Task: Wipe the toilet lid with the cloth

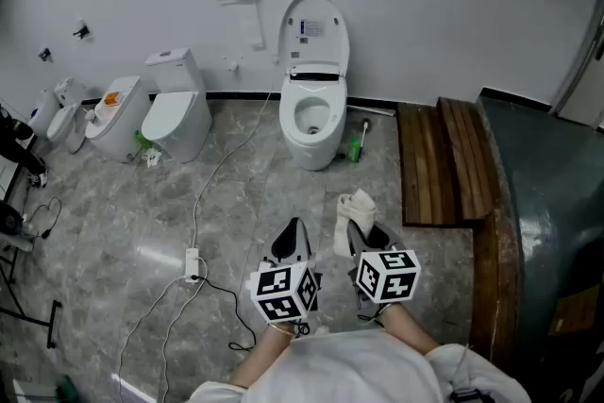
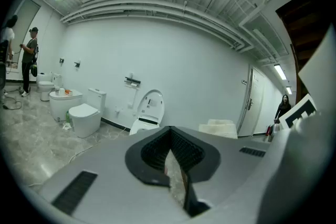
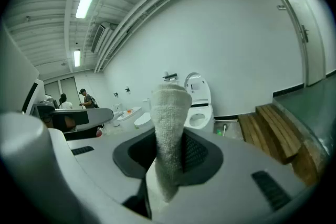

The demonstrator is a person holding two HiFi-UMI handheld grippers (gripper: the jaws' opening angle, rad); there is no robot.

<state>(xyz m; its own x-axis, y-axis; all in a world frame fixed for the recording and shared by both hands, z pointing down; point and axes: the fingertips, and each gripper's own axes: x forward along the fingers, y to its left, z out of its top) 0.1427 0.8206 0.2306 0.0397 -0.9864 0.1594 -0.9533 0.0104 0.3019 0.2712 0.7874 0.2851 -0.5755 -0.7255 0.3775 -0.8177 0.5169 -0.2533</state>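
A white toilet [image 1: 313, 113] stands against the far wall with its lid [image 1: 314, 30] raised upright and the bowl exposed. It also shows in the left gripper view as the toilet [image 2: 148, 113] and in the right gripper view as the toilet [image 3: 198, 105]. My right gripper [image 1: 357, 231] is shut on a folded white cloth [image 1: 353, 214], which stands up between the jaws as the cloth [image 3: 170, 134]. My left gripper [image 1: 293, 236] hangs beside it, shut with nothing in it. Both are well short of the toilet, over the floor.
A second toilet [image 1: 177, 109] and other white fixtures [image 1: 113, 118] stand at the left wall. A green bottle [image 1: 357, 146] sits right of the toilet. A wooden step [image 1: 445, 160] lies to the right. A cable with a power strip [image 1: 192, 264] crosses the floor. People [image 2: 29, 60] stand far left.
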